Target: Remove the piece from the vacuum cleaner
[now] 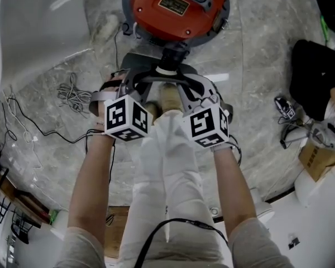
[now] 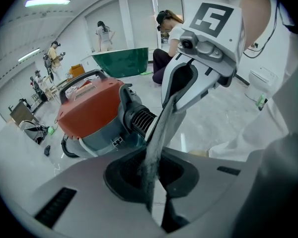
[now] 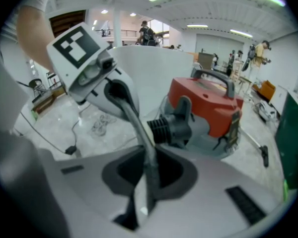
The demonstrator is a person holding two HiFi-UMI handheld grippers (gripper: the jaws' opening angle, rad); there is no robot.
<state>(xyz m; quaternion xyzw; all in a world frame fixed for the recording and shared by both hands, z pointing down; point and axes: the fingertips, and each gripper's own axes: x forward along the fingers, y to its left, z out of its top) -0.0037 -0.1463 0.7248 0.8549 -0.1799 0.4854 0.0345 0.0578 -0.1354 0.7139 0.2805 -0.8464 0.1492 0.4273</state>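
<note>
Jaws of the left gripper [image 1: 129, 84] and right gripper [image 1: 200, 89] clench the 9 and 3 o'clock ends of a thin grey piece [image 1: 156, 77], still joined to the red vacuum cleaner [image 1: 176, 4] at 12 o'clock. It looks light and slightly bendy, so an even two-ended pull seems wisest.

An orange-red vacuum cleaner [image 1: 176, 7] is shown at top; marker cubes [image 1: 127, 118] are patterned black-and-white; the piece [image 2: 157, 138] is grey.

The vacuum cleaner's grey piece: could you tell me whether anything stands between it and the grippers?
Nothing visible does: the left gripper and right gripper are shut on the grey piece, attached to the vacuum cleaner.
</note>
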